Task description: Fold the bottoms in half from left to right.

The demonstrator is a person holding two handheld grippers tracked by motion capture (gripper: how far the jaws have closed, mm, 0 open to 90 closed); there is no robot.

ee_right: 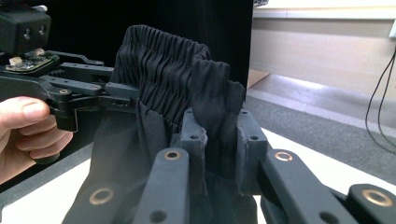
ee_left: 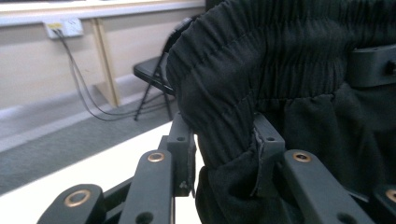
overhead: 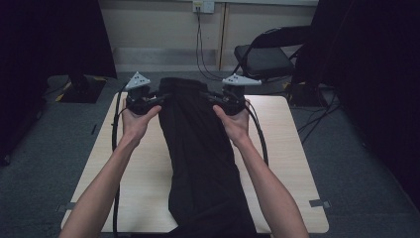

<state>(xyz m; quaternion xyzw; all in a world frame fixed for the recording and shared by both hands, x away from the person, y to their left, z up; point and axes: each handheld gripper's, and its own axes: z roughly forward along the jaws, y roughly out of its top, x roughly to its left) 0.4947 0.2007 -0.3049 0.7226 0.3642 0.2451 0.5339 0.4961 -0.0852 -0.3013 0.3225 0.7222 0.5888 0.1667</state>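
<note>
Your left hand-held gripper (overhead: 161, 97) was clamped on the left end of the gathered elastic waistband of the black, soft fabric trousers (overhead: 200, 148); in the left gripper view its pads pinched a fold of that band (ee_left: 219, 116). You held it there, I judge, so the garment would hang straight from its strongest edge. The trousers ran down the middle of the pale wooden bench (overhead: 143, 173), waistband raised at the far end, legs trailing toward you. Your right hand-held gripper (overhead: 207, 97) was likewise closed on the right end of the band (ee_right: 217, 116), mirroring the left, which probably kept the waist spread and level for laying out or folding.
</note>
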